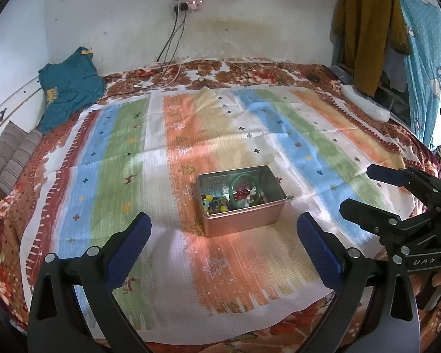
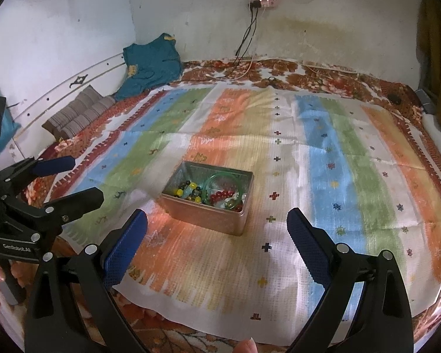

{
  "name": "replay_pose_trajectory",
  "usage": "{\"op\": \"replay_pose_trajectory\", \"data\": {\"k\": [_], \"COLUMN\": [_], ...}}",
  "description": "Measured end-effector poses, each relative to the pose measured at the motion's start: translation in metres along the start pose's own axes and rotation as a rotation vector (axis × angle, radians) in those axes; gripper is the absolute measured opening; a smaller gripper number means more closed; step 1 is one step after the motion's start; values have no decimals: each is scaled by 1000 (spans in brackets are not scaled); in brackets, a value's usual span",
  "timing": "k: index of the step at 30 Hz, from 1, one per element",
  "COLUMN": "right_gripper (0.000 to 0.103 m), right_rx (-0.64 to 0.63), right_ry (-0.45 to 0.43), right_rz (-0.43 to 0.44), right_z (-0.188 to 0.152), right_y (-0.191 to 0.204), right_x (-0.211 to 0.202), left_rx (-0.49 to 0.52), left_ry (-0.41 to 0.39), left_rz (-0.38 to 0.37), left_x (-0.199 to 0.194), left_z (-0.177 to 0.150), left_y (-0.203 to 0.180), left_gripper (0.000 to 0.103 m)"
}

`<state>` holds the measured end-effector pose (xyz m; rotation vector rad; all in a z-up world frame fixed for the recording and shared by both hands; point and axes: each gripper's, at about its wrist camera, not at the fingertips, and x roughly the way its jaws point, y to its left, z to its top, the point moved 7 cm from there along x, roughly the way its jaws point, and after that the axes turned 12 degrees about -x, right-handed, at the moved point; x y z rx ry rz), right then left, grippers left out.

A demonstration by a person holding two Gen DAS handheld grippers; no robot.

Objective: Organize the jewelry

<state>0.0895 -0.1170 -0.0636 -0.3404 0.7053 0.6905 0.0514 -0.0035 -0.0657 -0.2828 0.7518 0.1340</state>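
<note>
Tin box (image 1: 240, 200) sits open-topped near the middle of the striped cloth (image 1: 132, 158) spread on the bed, presumably so both tools can reach it. Left gripper (image 1: 223, 238) and right gripper (image 2: 217, 235) hover just short of it, fingers spread wide, holding nothing. Inside lie a green bangle (image 1: 245, 189), red beads (image 2: 220, 196) and mixed yellow and dark beads, all jumbled together

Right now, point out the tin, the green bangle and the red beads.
Tin (image 1: 244, 220): left wrist view, near side wall.
Green bangle (image 1: 232, 195): left wrist view, left arc.
Red beads (image 2: 220, 196): right wrist view, middle of strand.
</note>
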Motion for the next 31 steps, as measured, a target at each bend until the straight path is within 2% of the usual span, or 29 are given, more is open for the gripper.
{"op": "replay_pose_trajectory", "data": {"k": [31], "right_gripper": [97], "right_rx": [-29], "right_ry": [-20], "right_rz": [-5], "right_z": [0], "right_y": [3], "right_x": [-4], "left_rx": [18], "left_ry": [-80], "left_rz": [-16], "left_x": [-16], "left_z": [3], "left_y": [-4], "left_gripper": [97]}}
